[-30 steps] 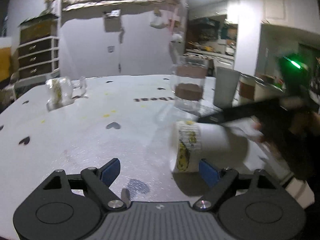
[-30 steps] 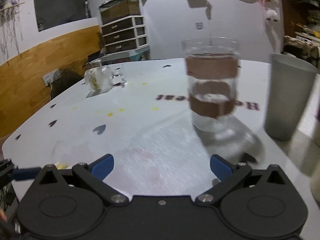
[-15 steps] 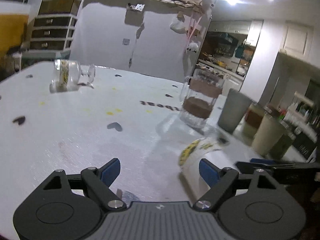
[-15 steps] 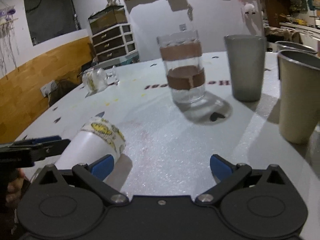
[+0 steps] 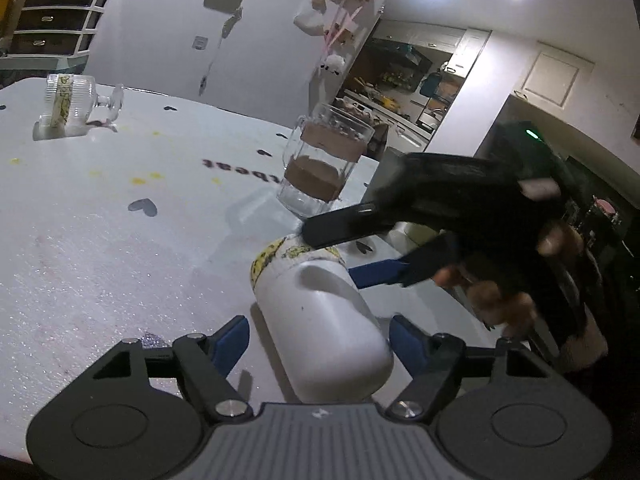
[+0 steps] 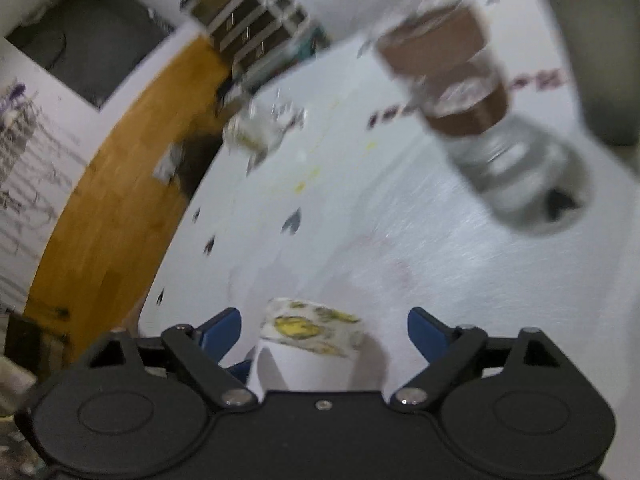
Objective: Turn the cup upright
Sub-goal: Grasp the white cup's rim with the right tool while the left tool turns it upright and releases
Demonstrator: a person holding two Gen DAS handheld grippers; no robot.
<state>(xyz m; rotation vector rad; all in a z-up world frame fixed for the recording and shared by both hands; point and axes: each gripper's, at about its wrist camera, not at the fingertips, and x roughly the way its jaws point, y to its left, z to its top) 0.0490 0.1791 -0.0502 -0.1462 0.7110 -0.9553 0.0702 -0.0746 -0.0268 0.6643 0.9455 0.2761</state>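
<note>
1. Desk (image 5: 100, 248): white sparkly top with dark heart marks and mirrored lettering is filling most of both views; the right wrist view is blurred and tilted.
2. Right tool (image 5: 340, 252): seen from the left wrist view, it is reaching in from the right, black body in a person's hand, 1 black finger lying over the cup's printed end and 1 blue-tipped finger showing just beside the cup's far side. In its own view (image 6: 320, 328) the jaws are standing wide apart with the cup between them; I cannot tell whether either pad is touching the cup.
3. Left tool (image 5: 320, 340): jaws are spread wide, blue pads sitting on either side of the cup's white closed end, a gap showing at each pad, gripping nothing.
4. Cup (image 5: 320, 320): white paper cup with a yellow-printed band at its rim is lying on its side on the desk, rim pointing away from the left tool, base nearest it. In the right wrist view (image 6: 312, 340) it is sitting low between the right tool's pads.
5. Glass tumbler (image 5: 324, 172): clear, with 2 brown bands, standing upright on the desk just beyond the cup.
6. Grey cup (image 6: 596, 52): standing beside the tumbler.
7. Small glass mug (image 5: 76, 100): lying on its side at the desk's far left, well apart from the rest.
</note>
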